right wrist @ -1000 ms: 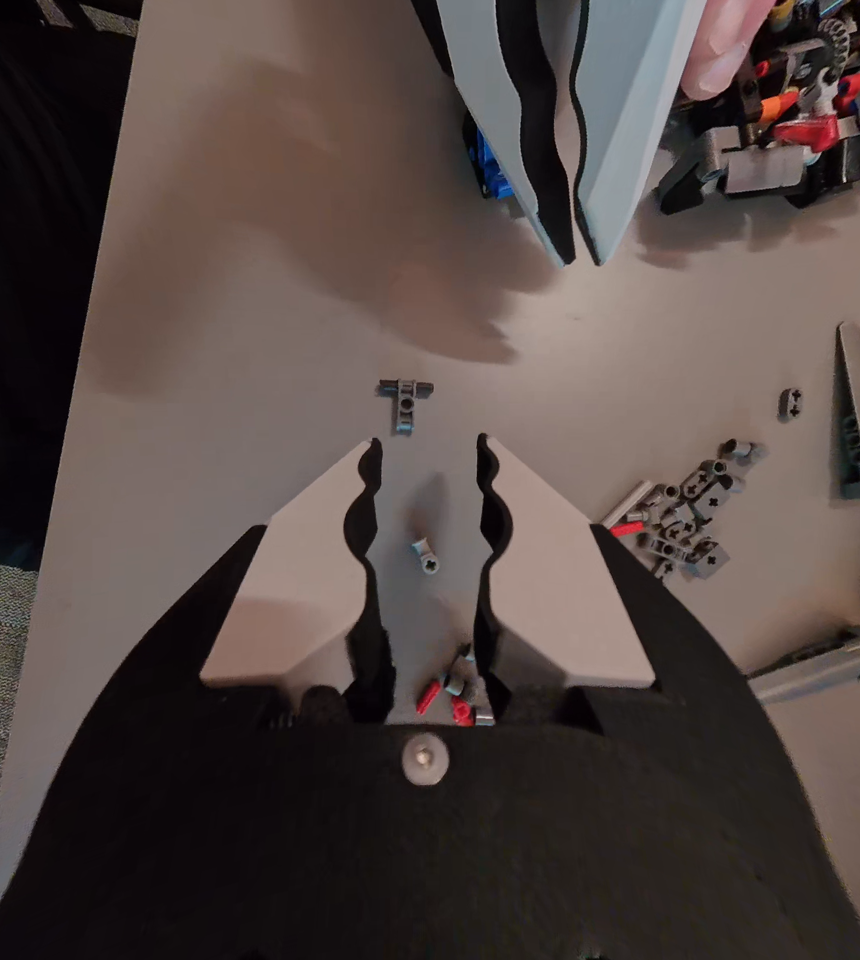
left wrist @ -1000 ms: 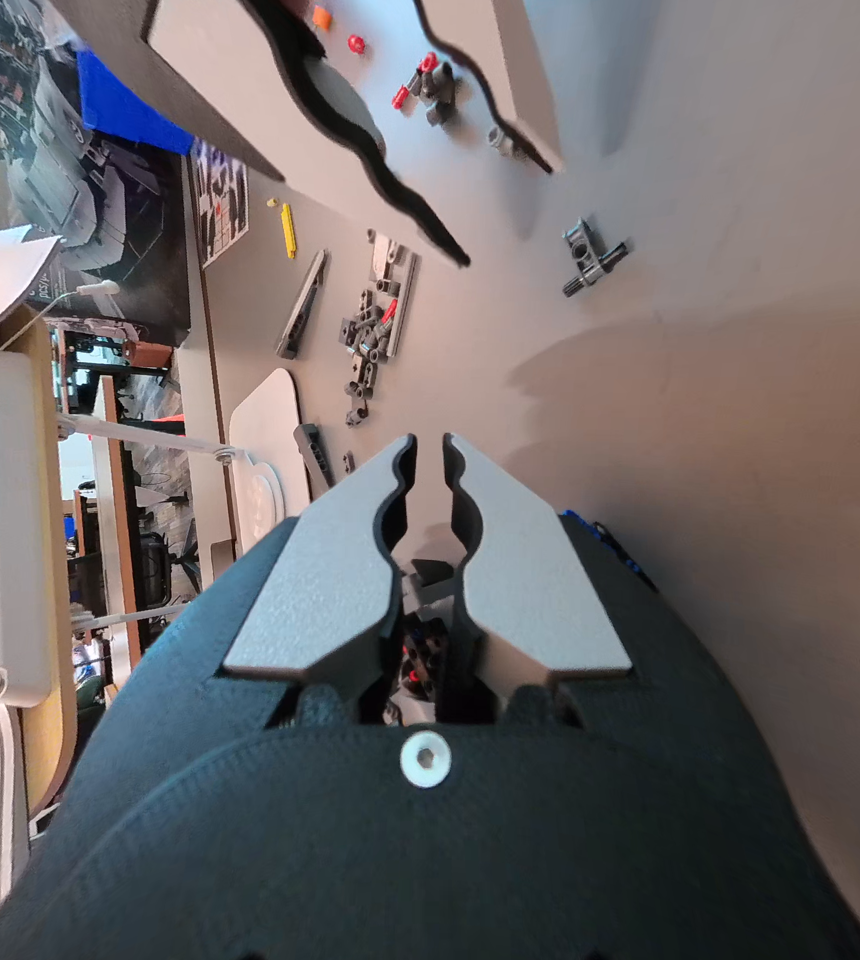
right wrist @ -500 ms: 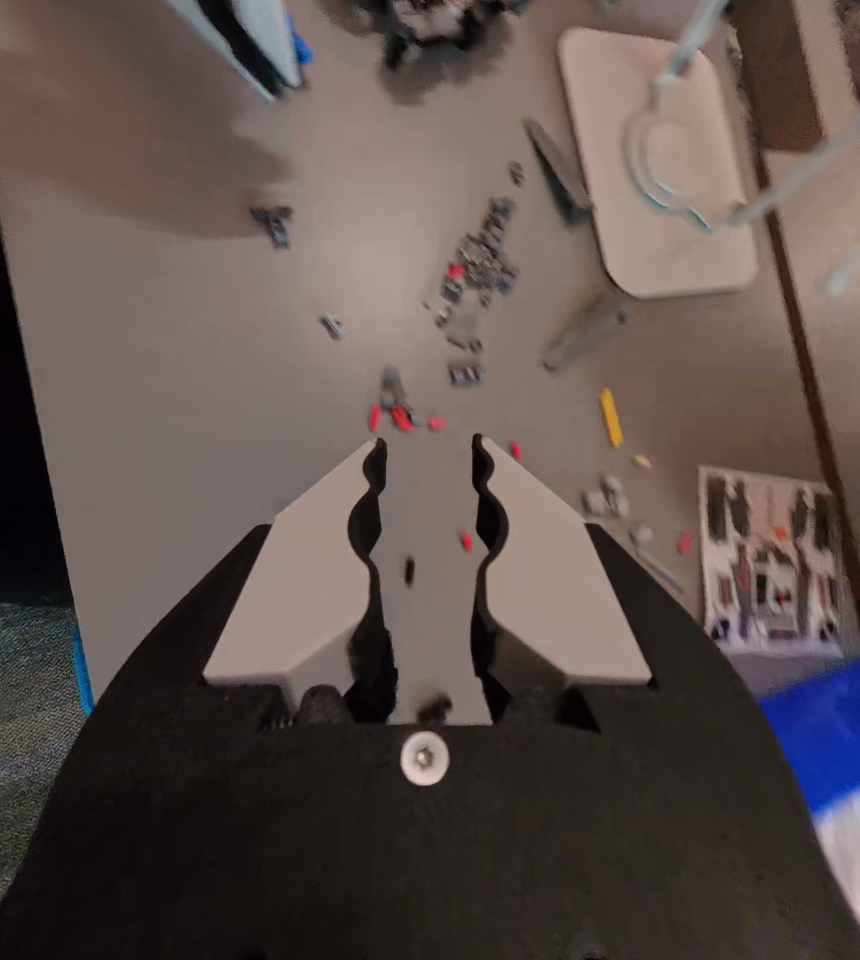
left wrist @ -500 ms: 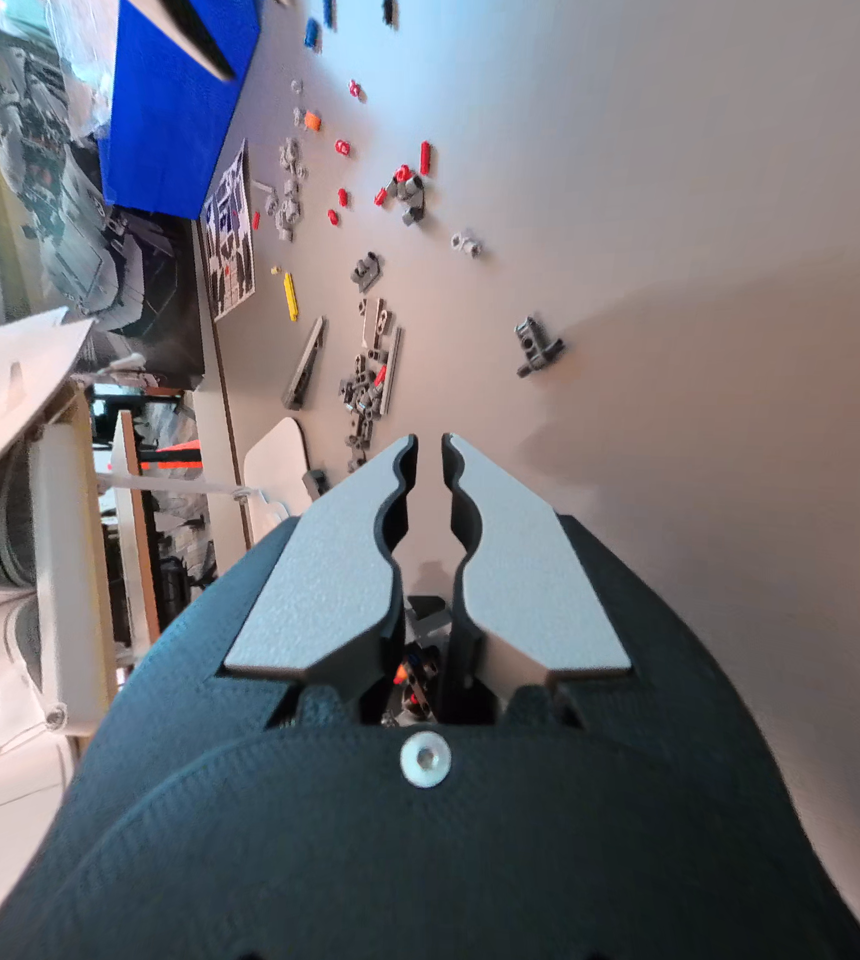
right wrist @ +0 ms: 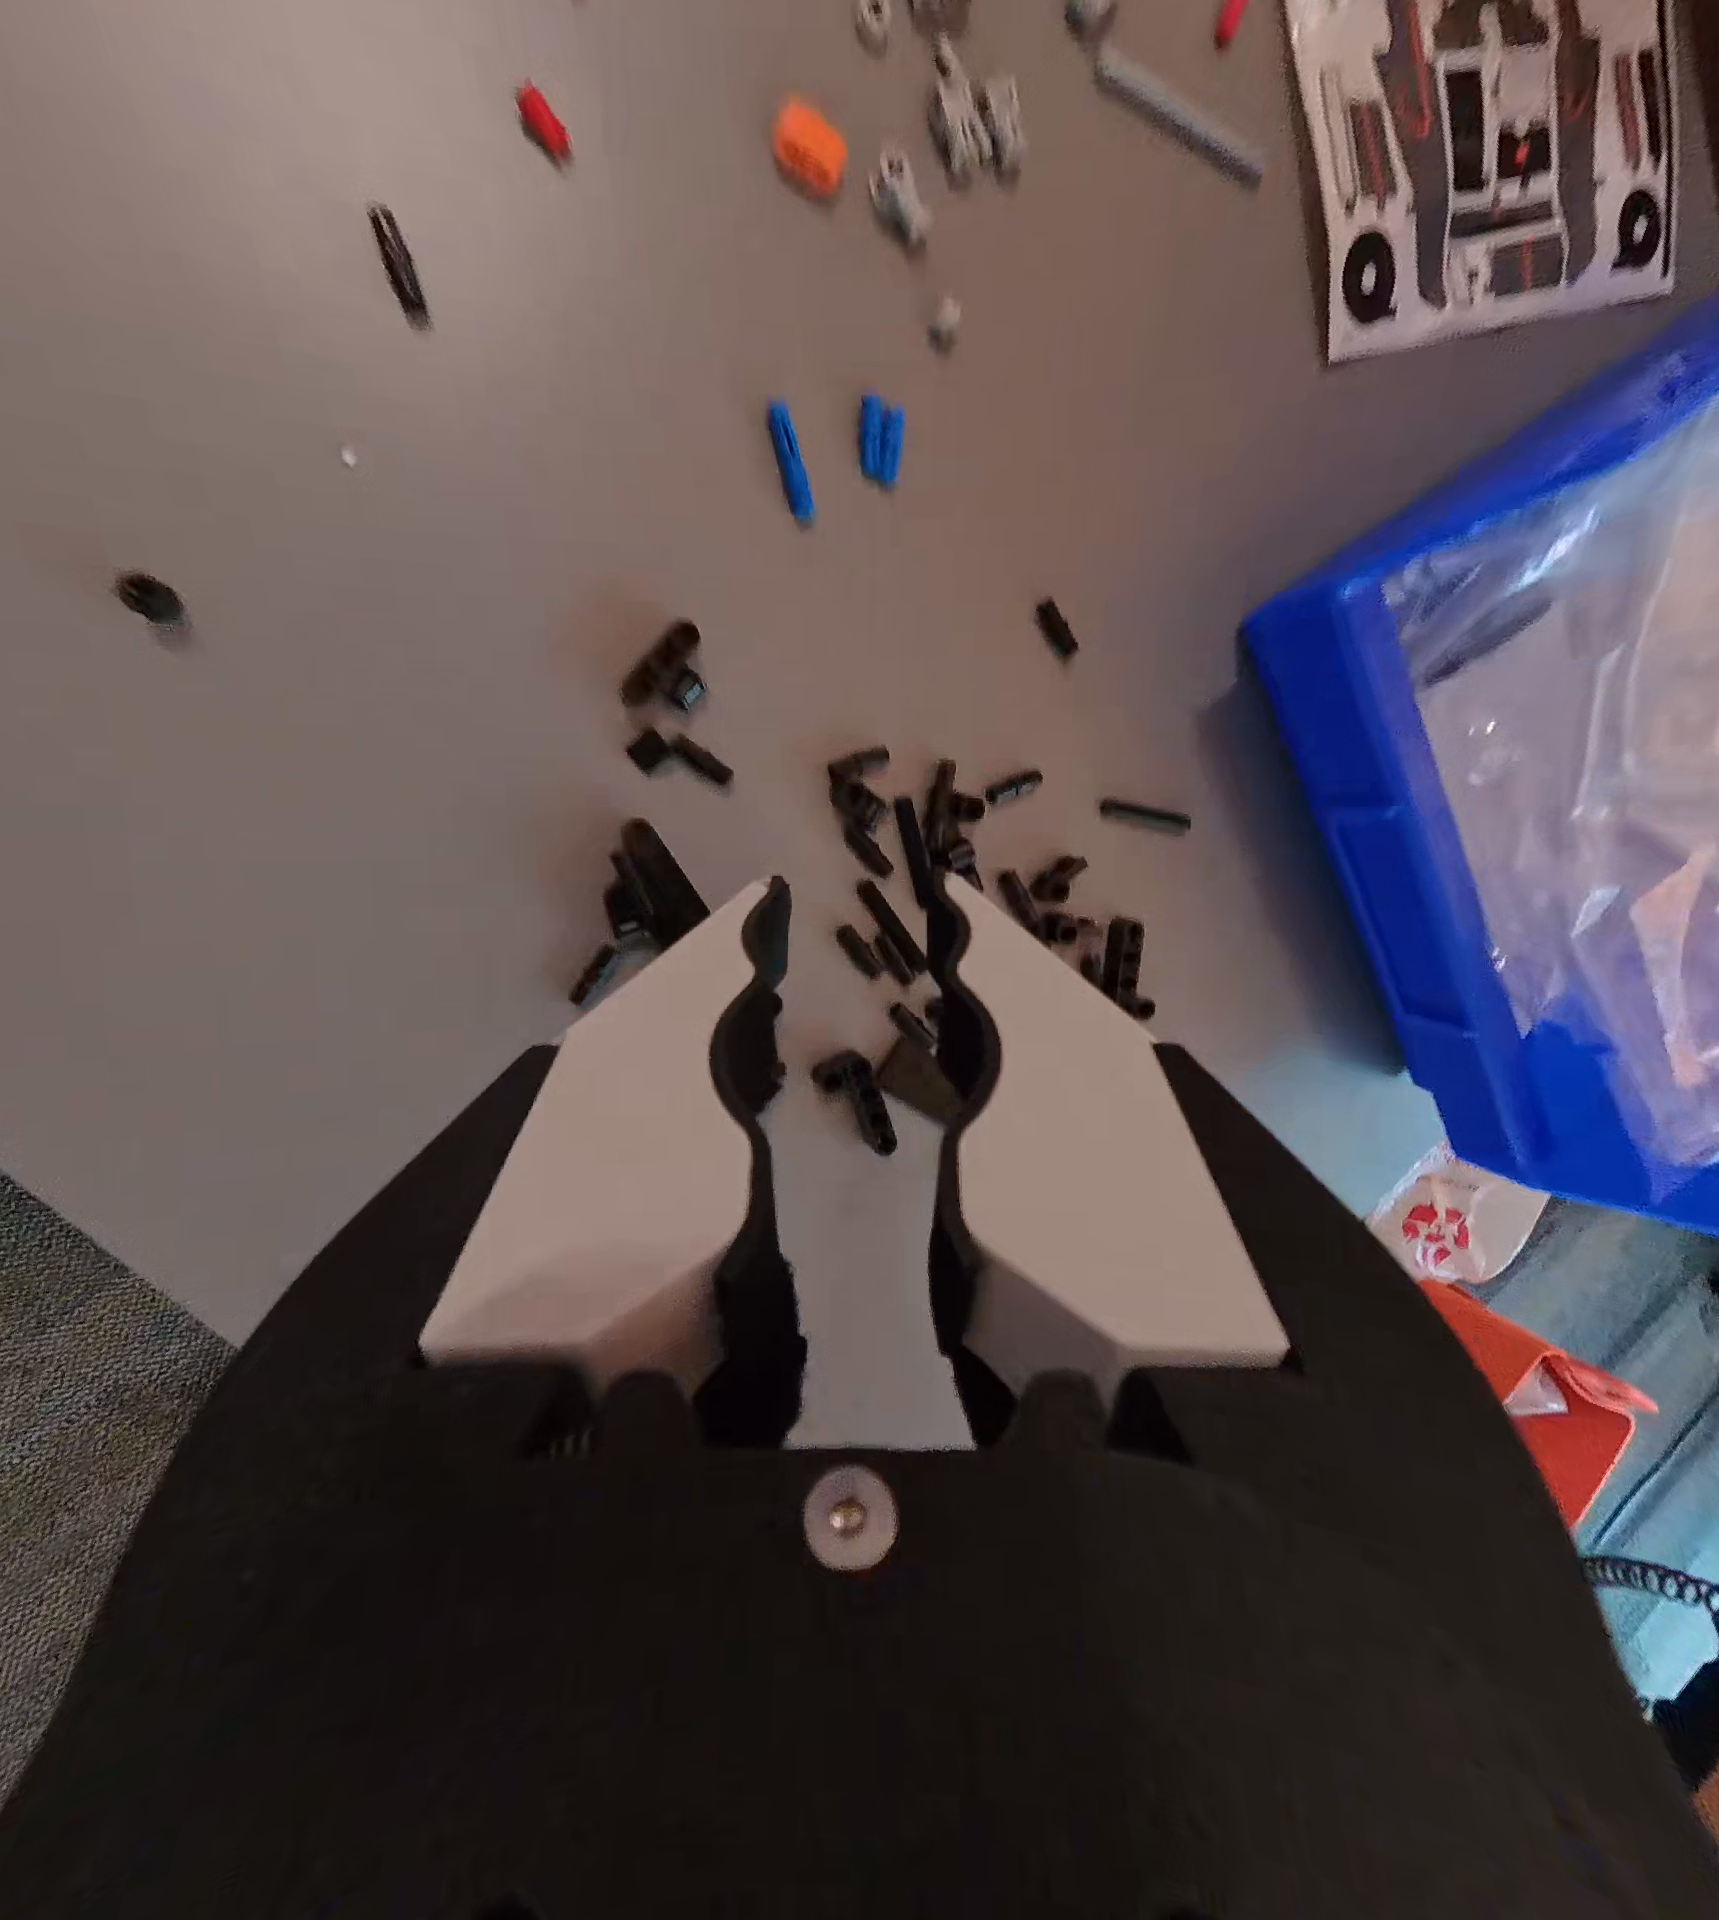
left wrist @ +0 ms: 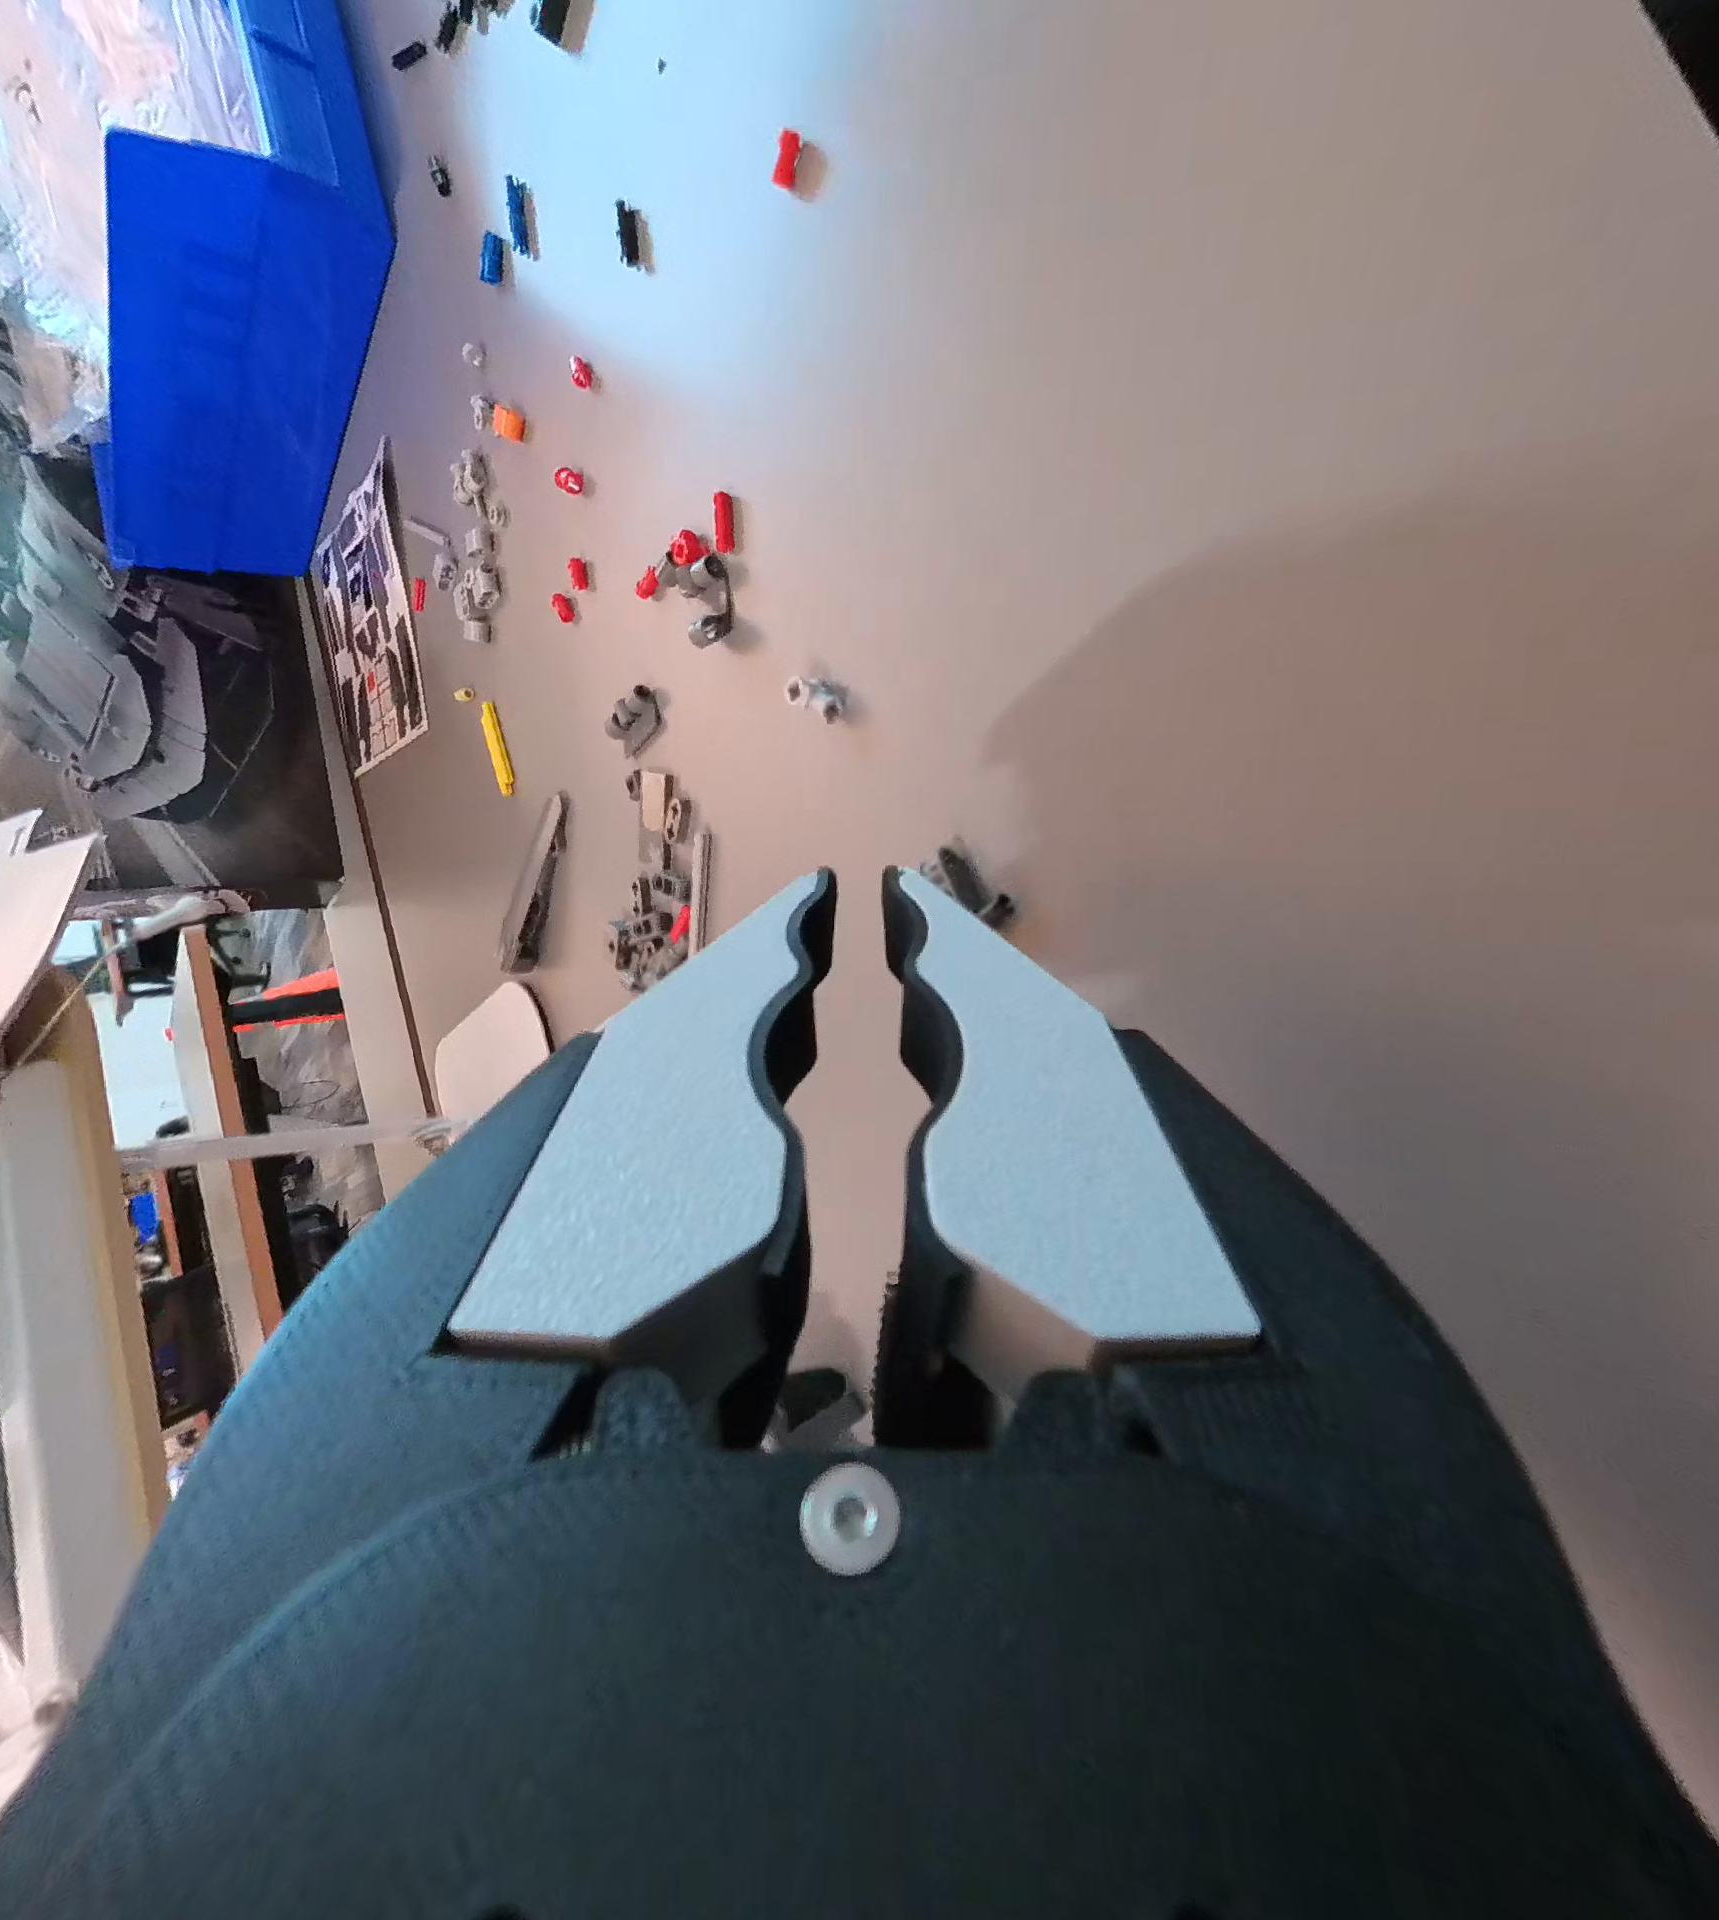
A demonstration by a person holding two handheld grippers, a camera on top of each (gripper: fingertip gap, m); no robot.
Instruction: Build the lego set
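Observation:
In the right wrist view my right gripper point(right wrist: 860, 894) is open and holds nothing. It hovers over a heap of small black building pieces point(right wrist: 896, 862) on the grey table point(right wrist: 315, 416), and some of those pieces show between its fingers. Two blue pins point(right wrist: 790, 457) lie farther ahead. In the left wrist view my left gripper point(left wrist: 857, 883) hangs above the table with only a narrow gap between its fingers and nothing between them. A small dark grey cross-shaped piece point(left wrist: 974, 883) lies on the table just past its right fingertip. A heap of grey pieces point(left wrist: 657, 904) lies to the left.
A blue bin point(right wrist: 1406, 831) with clear bags stands to the right, also in the left wrist view point(left wrist: 231, 364). A sticker sheet point(right wrist: 1489, 156), an orange piece point(right wrist: 808, 145), red pins point(left wrist: 689, 545) and a yellow axle point(left wrist: 495, 748) lie about. The table edge runs at the lower left point(right wrist: 107, 1195). One gripper's finger ends stand about 40 cm off the other's.
My right gripper has swung away from the grey pieces to the black heap by the blue bin, and its fingers have narrowed. My left gripper has drawn back; its gap is unchanged.

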